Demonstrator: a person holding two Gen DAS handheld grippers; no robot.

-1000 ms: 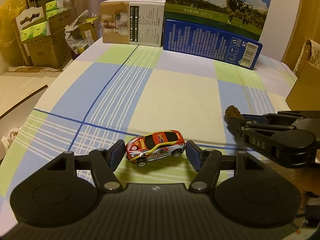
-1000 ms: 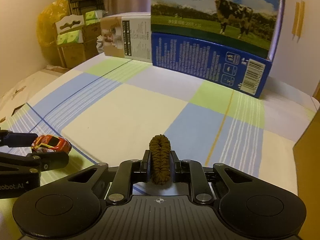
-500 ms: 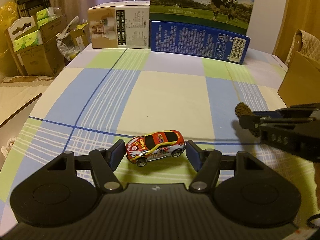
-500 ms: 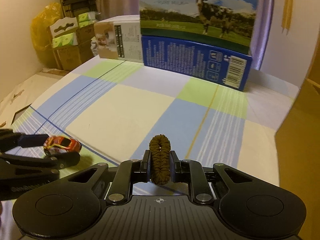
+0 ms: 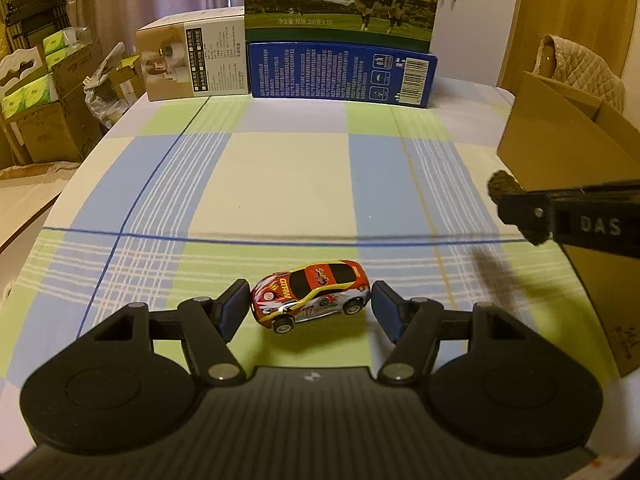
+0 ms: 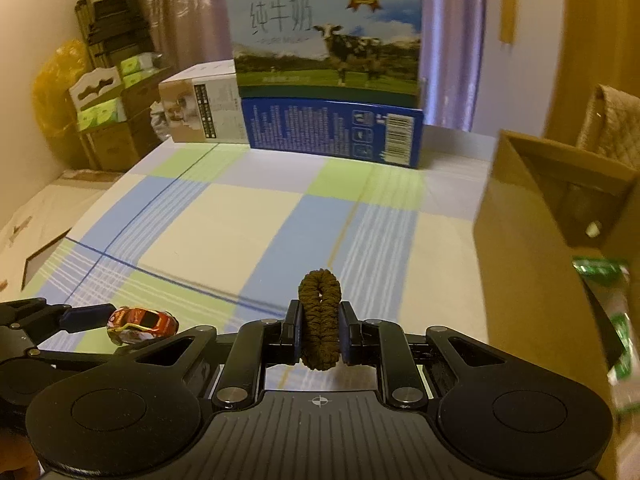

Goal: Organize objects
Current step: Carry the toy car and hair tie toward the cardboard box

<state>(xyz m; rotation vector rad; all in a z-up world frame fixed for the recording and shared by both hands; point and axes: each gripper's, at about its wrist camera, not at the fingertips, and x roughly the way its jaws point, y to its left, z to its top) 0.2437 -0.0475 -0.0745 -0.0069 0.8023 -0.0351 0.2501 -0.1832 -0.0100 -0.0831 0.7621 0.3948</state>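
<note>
Left gripper (image 5: 310, 312): lower centre of left wrist view, fingers spread apart, blue pads either side of the toy car. Left pad looks touching or nearly touching the car's nose, right pad just beside its tail with a small gap. Not clamped.
Toy car (image 5: 310, 294): red/yellow/white racer, on its wheels on the green band of the tablecloth, between the left gripper's pads. Also seen at lower left of right wrist view (image 6: 142, 322).
Right gripper (image 6: 320, 332): lower centre of right wrist view, closed tight on the hair tie. In left wrist view it enters from the right edge (image 5: 516, 208), black, "DAS" lettering, raised above the cloth, shadow below it.
Hair tie (image 6: 320, 320): brown fuzzy loop, upright, pinched between the right gripper's pads, top loop sticking out above them. In left wrist view a brown tuft at the gripper tip (image 5: 502, 188).
Cardboard box (image 6: 552, 216): open, right side of right wrist view, just right of the held hair tie; green-and-white packaging inside, lower right.
Tablecloth (image 5: 280, 184): plaid, blue/green/cream, covers the table.
Milk carton box (image 5: 340, 4): cow picture, "PURE MILK", top centre, stacked on a blue box (image 5: 340, 74).
Beige box (image 5: 192, 62): just left of the blue box, far edge of table.
Background: cardboard boxes (image 5: 48, 112) on the floor, upper left.
</note>
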